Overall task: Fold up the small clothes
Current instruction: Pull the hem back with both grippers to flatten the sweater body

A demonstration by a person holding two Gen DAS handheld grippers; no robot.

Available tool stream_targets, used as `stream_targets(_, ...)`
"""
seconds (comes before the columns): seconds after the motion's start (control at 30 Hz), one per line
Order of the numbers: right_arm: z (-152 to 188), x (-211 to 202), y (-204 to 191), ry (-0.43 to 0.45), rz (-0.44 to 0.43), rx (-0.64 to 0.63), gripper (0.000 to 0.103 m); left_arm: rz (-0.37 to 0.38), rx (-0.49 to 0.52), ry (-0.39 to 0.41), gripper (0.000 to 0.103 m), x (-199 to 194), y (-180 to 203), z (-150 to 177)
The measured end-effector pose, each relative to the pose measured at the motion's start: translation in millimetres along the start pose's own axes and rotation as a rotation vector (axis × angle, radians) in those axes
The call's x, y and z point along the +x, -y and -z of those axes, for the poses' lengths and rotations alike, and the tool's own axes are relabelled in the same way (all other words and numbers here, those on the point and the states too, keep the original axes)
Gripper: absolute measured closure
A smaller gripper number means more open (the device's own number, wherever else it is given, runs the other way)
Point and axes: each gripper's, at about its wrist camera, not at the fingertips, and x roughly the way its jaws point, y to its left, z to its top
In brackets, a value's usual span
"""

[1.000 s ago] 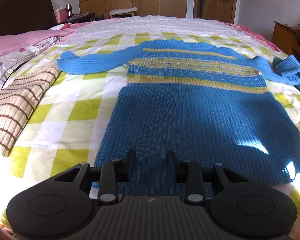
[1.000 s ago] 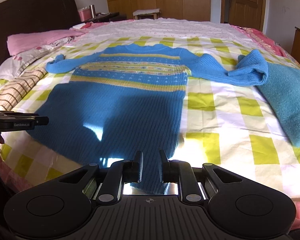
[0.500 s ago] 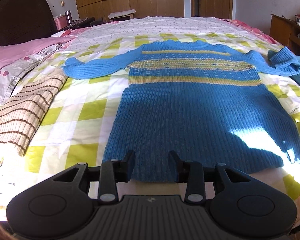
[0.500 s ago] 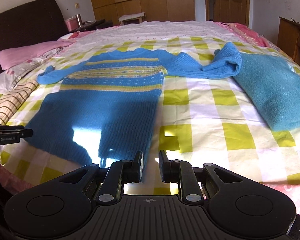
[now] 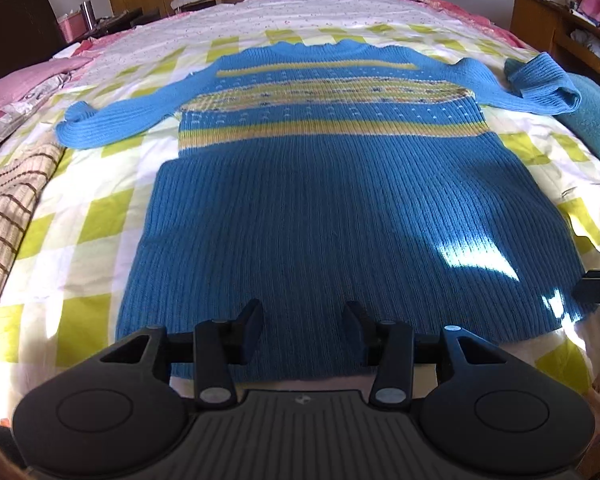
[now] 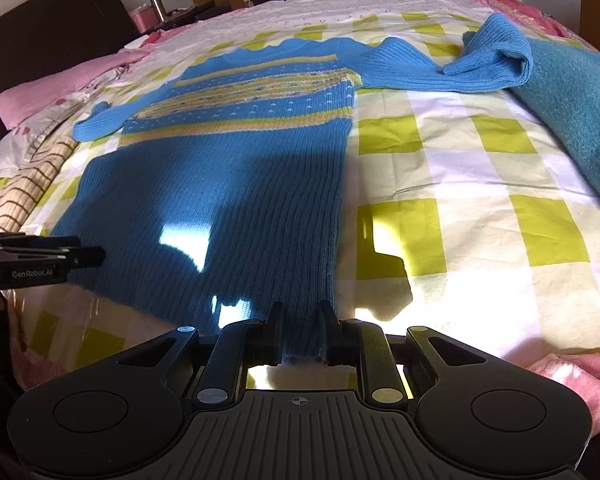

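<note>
On the checked bed (image 5: 80,220) the blue sweater (image 5: 340,208) lies flat with sleeves out, no fold made yet: left claw (image 5: 303,322) is opening over the hem, gripping nothing, while right claw (image 6: 302,326) is clenched on the hem's right corner, so folding looks barely started.

sweater (image 5: 340,208): 1 | teal blanket (image 6: 576,92): 1 | grippers: 2

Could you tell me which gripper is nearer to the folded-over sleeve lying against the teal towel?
Right. The right gripper sits at the sweater's hem corner on the folded sleeve's side; the left gripper, jaws opening, is over the hem's middle, farther across from it.
</note>
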Motion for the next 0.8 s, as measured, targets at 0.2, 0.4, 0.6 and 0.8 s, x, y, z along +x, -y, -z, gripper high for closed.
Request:
stream_targets(0.2,-18,-10,-13,0.098,0.057,-0.107,0.083,0.039,0.062,0.115,0.049,-18,17,-32)
stream_targets(0.4,-30,14,-19,0.027,0.066,-0.145,0.083,0.119,0.034,0.104,0.045,12,23,-59)
stream_targets(0.6,-31,26,-16,-0.031,0.082,-0.141,0.086,0.135,0.064,0.058,0.045,34,17,-42)
stream_targets(0.8,-55,23,-18,0.011,0.113,-0.188,0.085,0.152,0.060,0.122,0.045,36,22,-58)
